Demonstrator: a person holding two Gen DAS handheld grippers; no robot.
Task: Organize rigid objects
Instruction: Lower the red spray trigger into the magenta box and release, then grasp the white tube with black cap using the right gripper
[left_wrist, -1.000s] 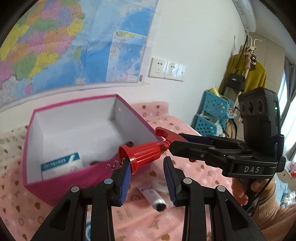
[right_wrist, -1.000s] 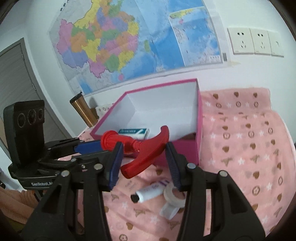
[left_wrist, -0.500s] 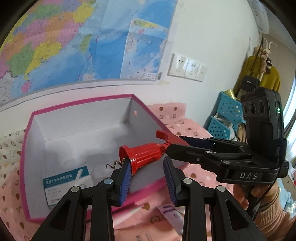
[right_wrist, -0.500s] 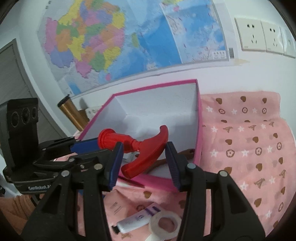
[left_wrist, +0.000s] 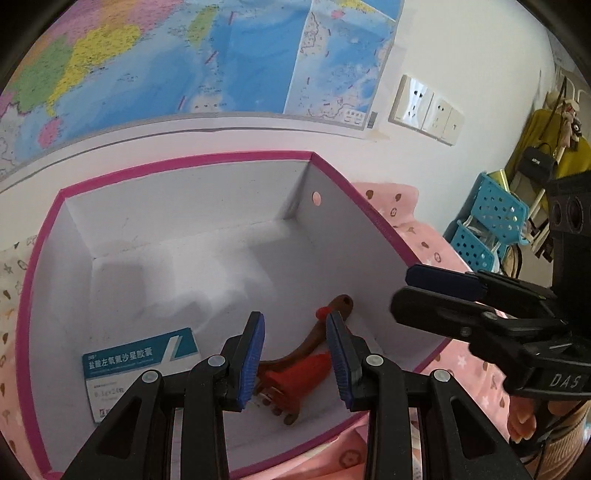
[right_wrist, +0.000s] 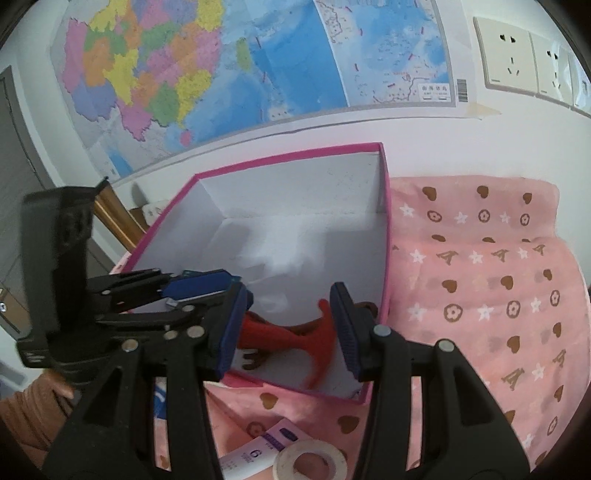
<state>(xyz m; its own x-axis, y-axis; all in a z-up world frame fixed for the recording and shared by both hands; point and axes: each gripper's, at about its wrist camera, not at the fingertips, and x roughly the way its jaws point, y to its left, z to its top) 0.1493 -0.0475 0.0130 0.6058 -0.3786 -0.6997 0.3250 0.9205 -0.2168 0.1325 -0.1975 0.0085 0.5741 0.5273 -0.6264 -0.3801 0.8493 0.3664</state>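
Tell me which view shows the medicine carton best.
The left wrist view. There the carton lies flat on the floor of the pink box, near its left wall, with the teal label facing up and unobstructed. In the right wrist view the carton is hidden behind the left tongs; I cannot make it out there.

Left view: I look from the left gripper (left_wrist: 295, 354), angled down, close over the pink box (left_wrist: 184, 162), facing the wall map (left_wrist: 221, 55).
Right view: I look from the right gripper (right_wrist: 288, 332), angled down from just outside the box's (right_wrist: 288, 155) near corner, toward the same map (right_wrist: 221, 66).
Cross-sight: I see the right gripper (left_wrist: 443, 295) at my left view's right edge and the left gripper (right_wrist: 199, 288) at the other's left.
Shared: box interior, red corkscrew (left_wrist: 303, 373) (right_wrist: 295, 336), map, wall sockets (left_wrist: 424, 107) (right_wrist: 509, 62).
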